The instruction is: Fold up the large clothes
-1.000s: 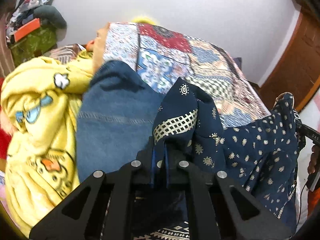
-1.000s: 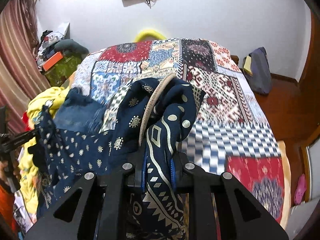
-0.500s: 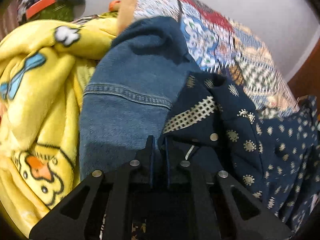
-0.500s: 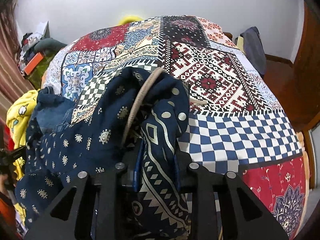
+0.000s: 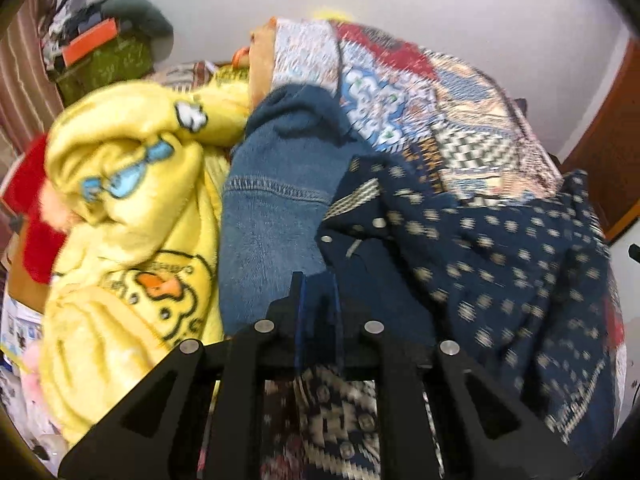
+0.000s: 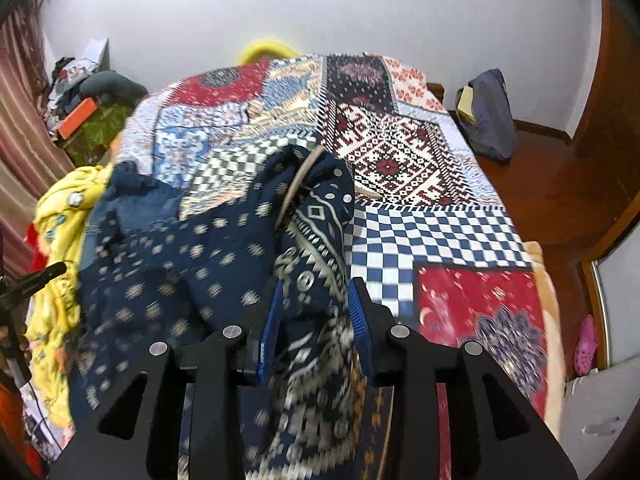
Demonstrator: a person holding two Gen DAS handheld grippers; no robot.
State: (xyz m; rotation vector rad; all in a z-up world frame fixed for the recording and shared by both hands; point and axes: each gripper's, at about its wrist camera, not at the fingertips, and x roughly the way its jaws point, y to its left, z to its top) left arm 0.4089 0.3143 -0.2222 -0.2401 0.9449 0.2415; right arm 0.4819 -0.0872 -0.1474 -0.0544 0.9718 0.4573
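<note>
Both grippers have loosened since a second ago. Left wrist view: left gripper (image 5: 318, 292), jaws opening from a narrow gap, nothing pinched; navy printed garment (image 5: 492, 256) lies just right, over the denim (image 5: 272, 216) beside a yellow blanket (image 5: 132, 208). Right wrist view: right gripper (image 6: 314, 308) jaws opening around the garment's (image 6: 316, 240) bunched edge; bedspread (image 6: 432, 236) lies bare to the right.
</note>
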